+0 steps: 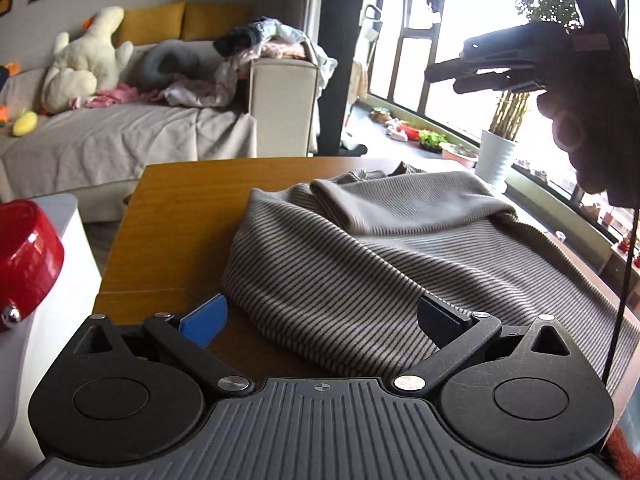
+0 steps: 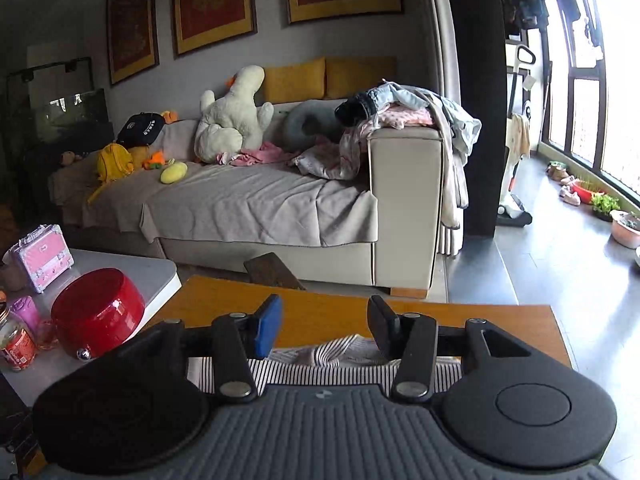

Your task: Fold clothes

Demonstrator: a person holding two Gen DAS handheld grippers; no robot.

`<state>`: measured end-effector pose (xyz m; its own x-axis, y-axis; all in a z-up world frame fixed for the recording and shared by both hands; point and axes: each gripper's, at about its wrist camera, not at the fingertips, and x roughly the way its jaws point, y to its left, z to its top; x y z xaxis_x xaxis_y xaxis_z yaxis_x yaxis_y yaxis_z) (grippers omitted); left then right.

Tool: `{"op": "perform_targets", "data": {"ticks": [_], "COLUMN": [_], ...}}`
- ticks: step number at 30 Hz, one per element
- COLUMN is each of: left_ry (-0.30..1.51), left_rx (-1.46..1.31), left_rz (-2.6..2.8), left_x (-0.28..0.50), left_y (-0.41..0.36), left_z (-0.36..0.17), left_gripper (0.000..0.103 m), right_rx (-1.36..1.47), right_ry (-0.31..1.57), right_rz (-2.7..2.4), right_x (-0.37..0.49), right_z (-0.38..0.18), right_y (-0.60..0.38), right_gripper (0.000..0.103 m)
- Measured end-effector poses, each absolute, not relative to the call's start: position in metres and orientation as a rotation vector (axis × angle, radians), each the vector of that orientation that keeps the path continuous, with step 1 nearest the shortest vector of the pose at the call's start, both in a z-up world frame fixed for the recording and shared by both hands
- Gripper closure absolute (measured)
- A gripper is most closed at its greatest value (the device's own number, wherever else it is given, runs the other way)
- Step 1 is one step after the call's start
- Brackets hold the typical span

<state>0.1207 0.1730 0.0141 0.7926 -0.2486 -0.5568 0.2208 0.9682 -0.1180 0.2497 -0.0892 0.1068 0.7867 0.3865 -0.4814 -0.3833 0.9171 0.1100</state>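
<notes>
A grey-and-black striped garment lies bunched on the wooden table, with a fold turned over at its far side. My left gripper is open wide at the garment's near edge. Its blue pad is off the cloth to the left, and its black pad rests over the stripes. In the left wrist view my right gripper hovers high at the upper right, dark against the window. In its own view the right gripper is open with nothing between the fingers, and the garment is just below.
A white side table on the left carries a red pot, a pink case and a bottle. Beyond the wooden table stands a sofa piled with toys and clothes. A white plant pot stands by the window.
</notes>
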Motion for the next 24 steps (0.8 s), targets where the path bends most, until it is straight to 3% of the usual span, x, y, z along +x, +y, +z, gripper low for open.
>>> {"op": "perform_targets", "data": {"ticks": [7, 9, 14, 16, 19, 20, 21, 22, 24], "left_ry": [0.592, 0.588, 0.567, 0.560, 0.562, 0.564, 0.569, 0.574, 0.584], "left_rx": [-0.084, -0.103, -0.115, -0.117, -0.131, -0.138, -0.146, -0.154, -0.160], "left_rz": [-0.184, -0.159, -0.132, -0.129, -0.120, -0.115, -0.110, -0.104, -0.091], "left_x": [0.124, 0.125, 0.125, 0.124, 0.123, 0.122, 0.123, 0.124, 0.127], "left_y": [0.189, 0.195, 0.199, 0.199, 0.199, 0.199, 0.200, 0.201, 0.201], "left_z": [0.018, 0.020, 0.029, 0.032, 0.032, 0.032, 0.032, 0.032, 0.033], "left_gripper": [0.000, 0.000, 0.000, 0.000, 0.000, 0.000, 0.000, 0.000, 0.000], "right_rx": [0.281, 0.388, 0.562, 0.583, 0.597, 0.591, 0.538, 0.483, 0.365], "right_ry": [0.845, 0.932, 1.066, 1.100, 1.092, 1.073, 1.032, 0.988, 0.857], "right_rz": [0.548, 0.576, 0.584, 0.570, 0.575, 0.593, 0.604, 0.614, 0.608], "right_x": [0.192, 0.174, 0.151, 0.152, 0.156, 0.157, 0.159, 0.162, 0.173], "right_z": [0.054, 0.036, 0.002, -0.009, -0.022, -0.024, -0.020, -0.015, 0.011], "right_y": [-0.108, -0.110, -0.101, -0.095, -0.081, -0.074, -0.066, -0.057, -0.047], "right_gripper": [0.057, 0.075, 0.075, 0.071, 0.069, 0.073, 0.087, 0.094, 0.099]}}
